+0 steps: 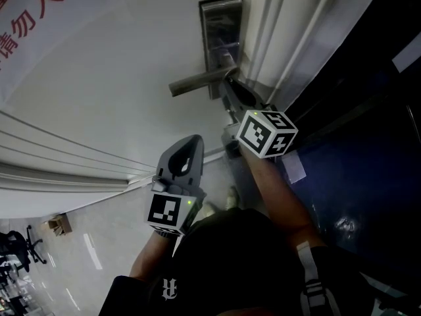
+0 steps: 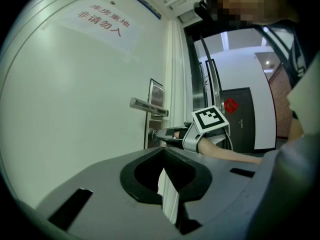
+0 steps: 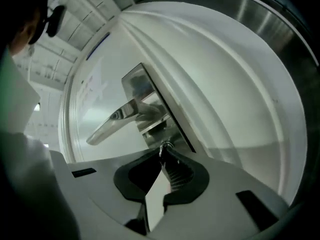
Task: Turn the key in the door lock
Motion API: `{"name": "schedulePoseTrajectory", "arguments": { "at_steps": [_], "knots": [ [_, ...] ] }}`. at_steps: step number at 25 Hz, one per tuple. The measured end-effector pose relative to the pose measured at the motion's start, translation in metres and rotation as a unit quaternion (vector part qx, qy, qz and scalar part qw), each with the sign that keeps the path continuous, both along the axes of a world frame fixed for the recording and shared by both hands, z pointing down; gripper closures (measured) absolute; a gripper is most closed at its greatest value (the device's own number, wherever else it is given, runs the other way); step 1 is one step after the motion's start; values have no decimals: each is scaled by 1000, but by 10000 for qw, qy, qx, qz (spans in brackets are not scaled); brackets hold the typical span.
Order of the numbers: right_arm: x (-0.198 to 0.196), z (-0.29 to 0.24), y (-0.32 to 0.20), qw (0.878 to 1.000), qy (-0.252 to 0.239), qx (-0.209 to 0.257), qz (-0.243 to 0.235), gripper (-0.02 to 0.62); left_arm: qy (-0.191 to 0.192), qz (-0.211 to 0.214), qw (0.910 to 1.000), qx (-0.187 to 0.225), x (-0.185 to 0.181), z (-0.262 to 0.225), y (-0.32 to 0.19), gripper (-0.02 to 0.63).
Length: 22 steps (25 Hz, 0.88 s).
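Note:
A steel lock plate [image 1: 220, 38] with a lever handle [image 1: 197, 81] is set in the white door. My right gripper [image 1: 230, 85] reaches in just under the lever, its marker cube toward me. In the right gripper view, its jaws are shut on a small metal key [image 3: 162, 148] that sticks into the plate [image 3: 140, 91] below the lever [image 3: 117, 121]. My left gripper [image 1: 191, 142] hangs back from the door, lower and to the left, shut and holding nothing. The left gripper view shows its closed tips [image 2: 162, 151] with the right gripper [image 2: 165, 135] at the lock beyond.
A sign with red characters [image 1: 26, 12] is stuck on the door at upper left. The door frame [image 1: 276, 38] runs just right of the lock, with a dark blue panel [image 1: 368, 143] beyond it. A dark door [image 2: 240, 119] stands across the hall.

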State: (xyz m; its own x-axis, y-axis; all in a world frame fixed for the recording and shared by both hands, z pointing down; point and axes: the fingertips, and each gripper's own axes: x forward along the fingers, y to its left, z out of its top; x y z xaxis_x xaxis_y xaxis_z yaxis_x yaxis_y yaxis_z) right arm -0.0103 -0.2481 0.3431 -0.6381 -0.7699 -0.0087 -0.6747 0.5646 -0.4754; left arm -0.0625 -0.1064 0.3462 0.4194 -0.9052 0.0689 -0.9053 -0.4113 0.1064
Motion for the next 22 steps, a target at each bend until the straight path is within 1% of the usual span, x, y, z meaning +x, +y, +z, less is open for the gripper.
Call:
{"name": "schedulePoseTrajectory", "arguments": {
  "at_steps": [2,4,7,10,14,17,20,22],
  "knots": [
    [1,2,0,9979,-548,-340,-111,571,-7,-1,10000,44,0,0,0,600],
    [1,3,-1,9909,-1132,-690,-238,571,-21,7,10000,56,0,-1,1,600],
    [3,2,-2,9709,-2031,-1202,-417,571,-17,18,10000,-3,1,0,1,600],
    [5,11,-2,9428,-2774,-1780,-500,571,-25,17,10000,33,1,0,1,600],
    [3,10,-3,8956,-3777,-2210,-808,571,-32,13,10000,36,1,0,1,600],
    [2,10,-3,8638,-4293,-2454,-967,571,-68,25,10000,21,0,1,2,600],
    [1,11,-3,8399,-4626,-2628,-1074,571,-36,14,10000,31,1,0,2,600],
    [1,10,-3,8284,-4797,-2654,-1150,571,-46,25,10000,52,1,-1,2,600]
  ]
}}
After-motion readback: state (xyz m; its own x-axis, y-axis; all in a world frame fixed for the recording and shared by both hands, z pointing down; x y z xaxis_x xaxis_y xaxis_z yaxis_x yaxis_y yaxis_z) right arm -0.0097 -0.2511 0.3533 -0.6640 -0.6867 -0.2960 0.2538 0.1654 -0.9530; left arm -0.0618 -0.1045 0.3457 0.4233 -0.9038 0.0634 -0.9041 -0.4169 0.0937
